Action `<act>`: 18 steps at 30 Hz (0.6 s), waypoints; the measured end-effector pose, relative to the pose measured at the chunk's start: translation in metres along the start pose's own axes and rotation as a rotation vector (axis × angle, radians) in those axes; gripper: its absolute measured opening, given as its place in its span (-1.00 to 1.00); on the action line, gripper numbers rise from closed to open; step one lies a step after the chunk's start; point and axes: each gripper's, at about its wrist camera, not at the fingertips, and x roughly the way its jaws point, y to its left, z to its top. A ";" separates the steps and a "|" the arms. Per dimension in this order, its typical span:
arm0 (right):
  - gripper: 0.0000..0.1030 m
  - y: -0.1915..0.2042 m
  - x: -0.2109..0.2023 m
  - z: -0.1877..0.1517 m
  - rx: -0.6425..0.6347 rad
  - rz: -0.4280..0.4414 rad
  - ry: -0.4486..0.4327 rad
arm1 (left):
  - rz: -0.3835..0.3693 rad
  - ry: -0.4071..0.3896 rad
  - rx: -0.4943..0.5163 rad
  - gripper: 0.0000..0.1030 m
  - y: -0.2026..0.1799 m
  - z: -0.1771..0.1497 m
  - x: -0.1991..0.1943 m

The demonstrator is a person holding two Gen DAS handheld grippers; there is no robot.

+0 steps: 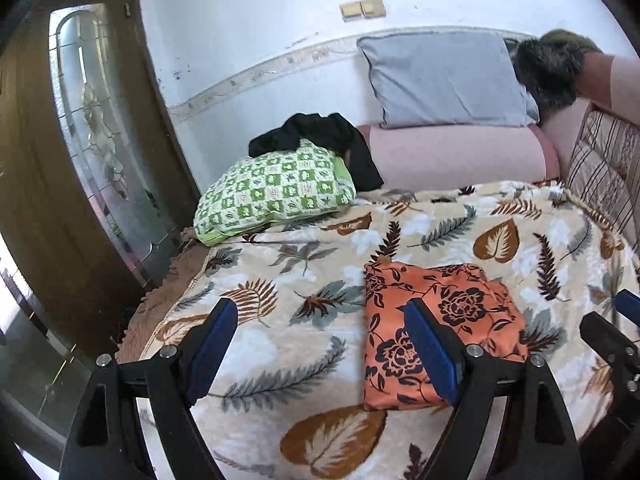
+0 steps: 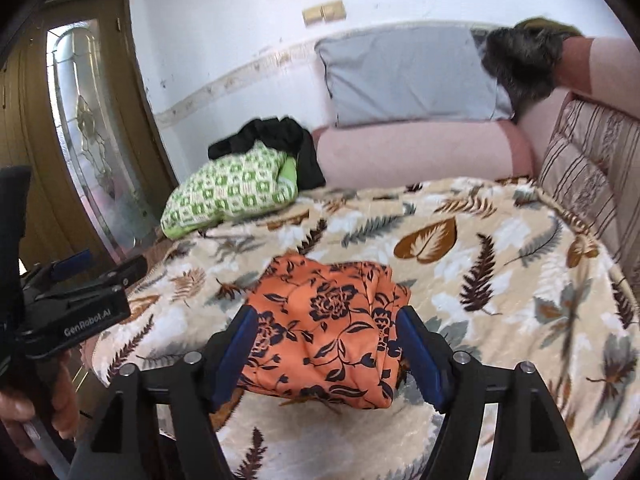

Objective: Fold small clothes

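An orange garment with black flowers (image 1: 440, 320) lies folded into a compact bundle on the leaf-patterned blanket (image 1: 280, 340) that covers the bed. My left gripper (image 1: 320, 312) hovers open above the blanket, its right finger in front of the garment's left part and nothing between the pads. My right gripper (image 2: 327, 316) is open too. The orange garment (image 2: 324, 332) shows between and beyond its blue pads (image 2: 236, 348), lying loose on the blanket. Each gripper appears at the edge of the other's view: the right gripper (image 1: 614, 318) and the left gripper (image 2: 104, 270), which a hand (image 2: 40, 408) holds.
At the head of the bed lie a green checked pillow (image 1: 276, 192) with a black garment (image 1: 320, 136) on it, a grey pillow (image 1: 444, 80), a pink bolster (image 1: 456, 156) and a striped cushion (image 1: 604, 168). A glass-paned wooden door (image 1: 92, 128) stands beyond the bed's left edge.
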 end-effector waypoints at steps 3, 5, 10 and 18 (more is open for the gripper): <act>0.46 0.015 -0.021 0.002 -0.032 -0.040 -0.033 | -0.014 -0.007 -0.027 0.67 0.009 0.000 -0.021; 0.46 0.020 -0.032 0.004 -0.039 -0.056 -0.053 | -0.007 -0.019 -0.036 0.67 0.014 0.000 -0.033; 0.46 0.036 -0.059 0.007 -0.076 -0.087 -0.089 | 0.003 -0.033 -0.064 0.67 0.023 -0.002 -0.054; 0.46 0.050 -0.081 0.010 -0.088 -0.111 -0.108 | 0.020 -0.056 -0.093 0.67 0.039 -0.007 -0.074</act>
